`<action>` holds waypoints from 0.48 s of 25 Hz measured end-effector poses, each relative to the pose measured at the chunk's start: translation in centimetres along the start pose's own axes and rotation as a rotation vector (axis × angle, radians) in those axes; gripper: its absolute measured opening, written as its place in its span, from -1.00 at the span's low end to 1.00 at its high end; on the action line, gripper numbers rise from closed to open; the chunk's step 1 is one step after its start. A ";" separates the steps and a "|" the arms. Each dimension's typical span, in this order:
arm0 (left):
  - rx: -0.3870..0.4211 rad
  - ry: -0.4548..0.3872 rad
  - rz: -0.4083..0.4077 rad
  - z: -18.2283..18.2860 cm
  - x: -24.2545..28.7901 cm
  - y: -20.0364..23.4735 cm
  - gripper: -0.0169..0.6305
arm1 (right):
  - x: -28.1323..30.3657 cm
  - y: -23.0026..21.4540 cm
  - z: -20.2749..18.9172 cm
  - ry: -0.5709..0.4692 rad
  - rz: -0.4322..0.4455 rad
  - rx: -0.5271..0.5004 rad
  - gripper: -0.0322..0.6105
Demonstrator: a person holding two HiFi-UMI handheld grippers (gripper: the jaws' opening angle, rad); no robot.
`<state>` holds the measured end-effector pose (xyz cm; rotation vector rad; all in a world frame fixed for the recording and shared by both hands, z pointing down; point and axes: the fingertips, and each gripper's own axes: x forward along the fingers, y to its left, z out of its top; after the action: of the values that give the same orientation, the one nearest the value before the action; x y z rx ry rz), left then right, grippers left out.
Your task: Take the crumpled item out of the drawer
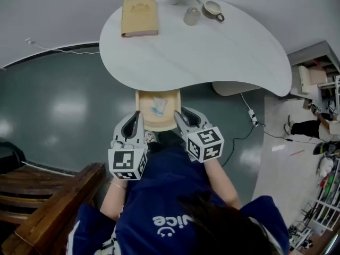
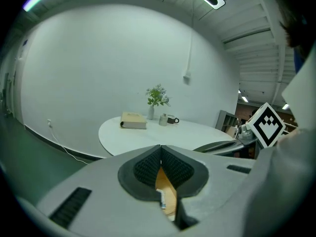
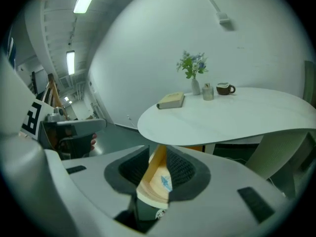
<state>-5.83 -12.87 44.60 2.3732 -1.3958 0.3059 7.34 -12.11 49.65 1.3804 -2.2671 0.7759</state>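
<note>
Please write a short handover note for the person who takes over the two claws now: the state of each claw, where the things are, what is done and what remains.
Left claw: shut and empty, by the drawer's front left corner.
Right claw: slightly open and gripping nothing, by the drawer's front right corner.
Drawer: open, sticking out from under the white table.
Crumpled item: lies inside the drawer; neither claw touches it.
Done: the drawer is open.
Left: reach in, grip the crumpled item and lift it out.
</note>
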 end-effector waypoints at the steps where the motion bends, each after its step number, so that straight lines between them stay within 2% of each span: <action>1: -0.002 0.000 0.008 0.2 0.1 0.2 -0.93 | 0.5 -0.1 -0.3 0.038 0.014 -0.009 -0.48; 5: -0.015 0.005 0.060 0.4 0.2 1.3 -0.93 | 2.5 -0.2 -1.6 0.166 0.091 -0.039 -0.27; 10: -0.042 0.009 0.135 0.2 -0.5 2.1 -0.93 | 4.5 0.6 -3.0 0.280 0.198 -0.110 0.03; 12: -0.056 0.003 0.161 0.2 -0.8 2.5 -0.93 | 5.5 0.7 -3.7 0.322 0.224 -0.141 0.09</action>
<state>-8.38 -13.45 44.63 2.2198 -1.5759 0.3088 4.32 -13.30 55.44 0.8773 -2.1915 0.8230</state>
